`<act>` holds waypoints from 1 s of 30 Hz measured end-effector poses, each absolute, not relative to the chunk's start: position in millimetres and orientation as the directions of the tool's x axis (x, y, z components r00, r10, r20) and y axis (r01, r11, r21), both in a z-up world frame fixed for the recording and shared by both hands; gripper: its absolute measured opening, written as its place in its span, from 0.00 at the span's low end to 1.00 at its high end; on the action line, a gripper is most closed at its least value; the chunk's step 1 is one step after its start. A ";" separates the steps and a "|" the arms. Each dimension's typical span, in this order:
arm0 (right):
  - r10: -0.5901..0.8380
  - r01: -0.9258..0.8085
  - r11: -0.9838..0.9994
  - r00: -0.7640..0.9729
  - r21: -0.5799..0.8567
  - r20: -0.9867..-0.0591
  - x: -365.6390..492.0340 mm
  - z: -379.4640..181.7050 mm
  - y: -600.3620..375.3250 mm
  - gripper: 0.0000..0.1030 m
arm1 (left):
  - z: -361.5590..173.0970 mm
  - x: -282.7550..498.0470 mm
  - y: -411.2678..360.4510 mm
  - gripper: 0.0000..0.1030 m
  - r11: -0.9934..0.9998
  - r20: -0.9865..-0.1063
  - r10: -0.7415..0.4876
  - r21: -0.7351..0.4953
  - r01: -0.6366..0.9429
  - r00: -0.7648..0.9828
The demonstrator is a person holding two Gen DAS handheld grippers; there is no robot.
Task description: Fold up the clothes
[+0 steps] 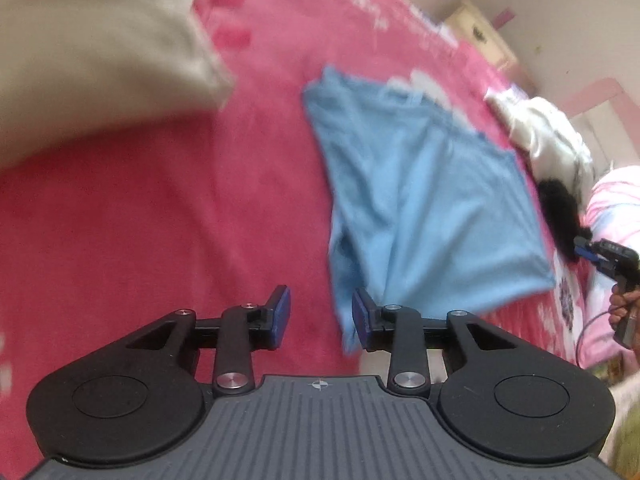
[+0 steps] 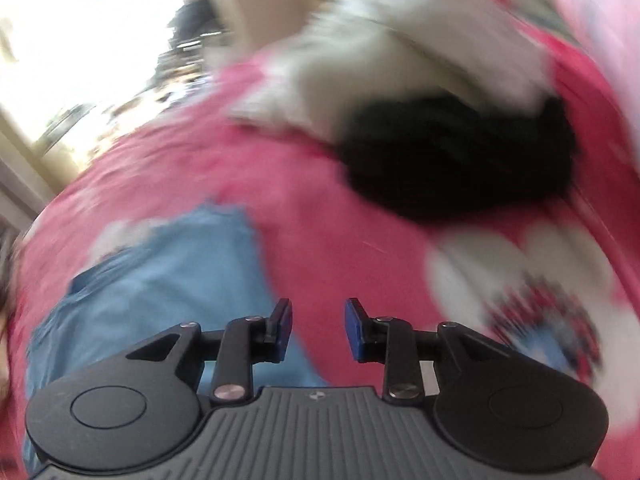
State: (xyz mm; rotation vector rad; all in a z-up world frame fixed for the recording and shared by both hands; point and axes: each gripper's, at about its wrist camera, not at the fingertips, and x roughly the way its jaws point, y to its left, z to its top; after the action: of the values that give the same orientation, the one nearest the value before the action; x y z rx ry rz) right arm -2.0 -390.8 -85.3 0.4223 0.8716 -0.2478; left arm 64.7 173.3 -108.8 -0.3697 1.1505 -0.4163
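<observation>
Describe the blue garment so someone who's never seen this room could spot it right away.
Find the bed's big pink blanket. The light blue shirt lies on it, partly folded. Beyond it sit a white garment and a black one; it is the only blue piece.

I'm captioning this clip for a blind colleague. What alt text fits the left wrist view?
The left gripper, jaws open and empty, hovers above a light blue shirt lying partly folded on a pink bedspread. A beige garment lies at upper left; white and black clothes sit at right, near the right gripper.
</observation>
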 end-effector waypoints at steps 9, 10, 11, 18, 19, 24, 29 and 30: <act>0.067 0.099 0.978 0.680 0.182 -0.730 96.8 -81.5 -336.0 0.31 | -112.8 159.0 139.4 0.40 0.900 -0.731 -0.430 -0.394 0.185 0.530; 0.054 0.112 0.978 0.677 0.176 -0.734 101.0 -84.6 -340.7 0.31 | -115.1 165.8 137.8 0.40 0.907 -0.738 -0.417 -0.372 0.196 0.531; 0.042 0.126 0.977 0.673 0.171 -0.738 105.0 -87.8 -345.5 0.32 | -117.4 172.4 136.2 0.40 0.914 -0.744 -0.405 -0.349 0.209 0.532; 0.039 0.212 0.949 0.655 0.233 -0.755 122.6 -117.4 -373.1 0.32 | -131.6 193.9 120.6 0.40 0.898 -0.754 -0.427 -0.289 0.331 0.500; 0.040 0.214 0.948 0.652 0.235 -0.757 124.0 -121.1 -374.9 0.32 | -133.3 195.1 118.1 0.40 0.899 -0.753 -0.424 -0.280 0.338 0.503; 0.056 0.191 0.953 0.650 0.234 -0.758 128.7 -132.7 -375.9 0.32 | -138.2 201.5 112.1 0.35 0.898 -0.749 -0.422 -0.271 0.346 0.510; 0.064 0.188 0.948 0.674 0.255 -0.736 139.6 -137.6 -384.0 0.31 | -134.2 199.1 107.2 0.22 0.898 -0.737 -0.421 -0.255 0.360 0.528; 0.071 0.180 0.949 0.679 0.260 -0.731 142.3 -138.1 -385.1 0.32 | -132.8 197.6 105.4 0.20 0.899 -0.734 -0.416 -0.244 0.363 0.536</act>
State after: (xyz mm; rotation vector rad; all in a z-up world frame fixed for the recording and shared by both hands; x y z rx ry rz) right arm 142.3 -385.1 -138.1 0.3254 0.8258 -0.0621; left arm 197.6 105.4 -132.8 -0.0649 0.8916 -0.4641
